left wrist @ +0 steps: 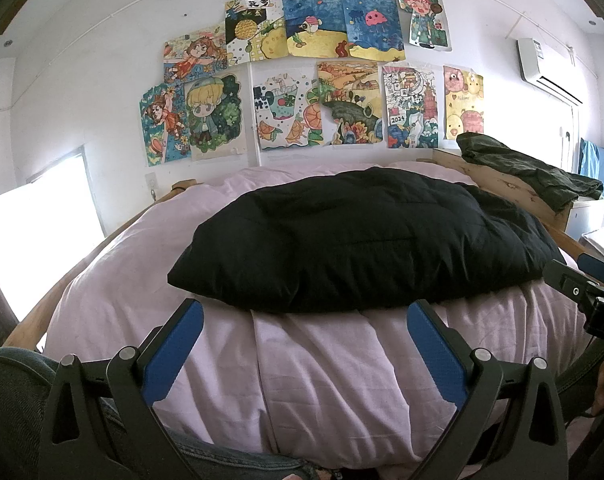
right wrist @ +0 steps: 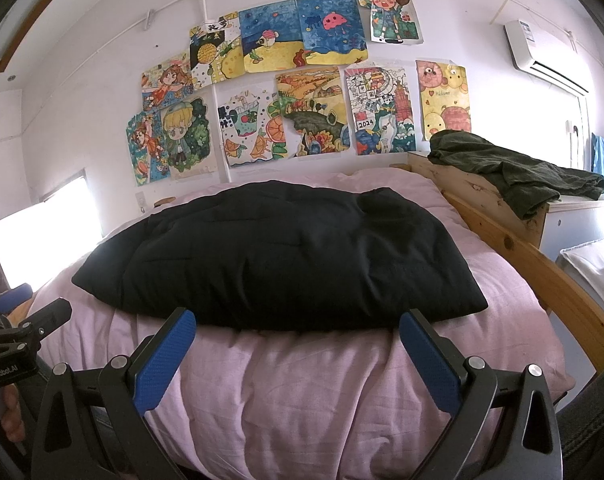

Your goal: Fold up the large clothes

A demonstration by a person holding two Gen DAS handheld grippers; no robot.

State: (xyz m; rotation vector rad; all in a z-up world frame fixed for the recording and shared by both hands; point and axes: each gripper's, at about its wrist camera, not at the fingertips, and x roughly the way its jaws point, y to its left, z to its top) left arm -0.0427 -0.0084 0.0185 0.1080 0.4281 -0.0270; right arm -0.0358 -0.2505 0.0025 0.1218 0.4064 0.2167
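A black padded garment (left wrist: 361, 236) lies folded in a thick rectangle on the pink bed cover (left wrist: 321, 376). In the right wrist view the same black garment (right wrist: 278, 256) sits in the middle of the pink bed cover (right wrist: 302, 392). My left gripper (left wrist: 303, 312) is open, its blue pads (left wrist: 172, 356) wide apart just short of the garment's near edge. My right gripper (right wrist: 298, 320) is open too, level with that near edge, nothing between its fingers. Each gripper shows at the side of the other's view.
A wooden bed frame (right wrist: 541, 268) runs along the right side. A dark green garment (right wrist: 513, 176) lies heaped on a wooden cabinet at the back right. Drawings (right wrist: 302, 80) cover the wall behind the bed. A bright window (left wrist: 30, 248) is at the left.
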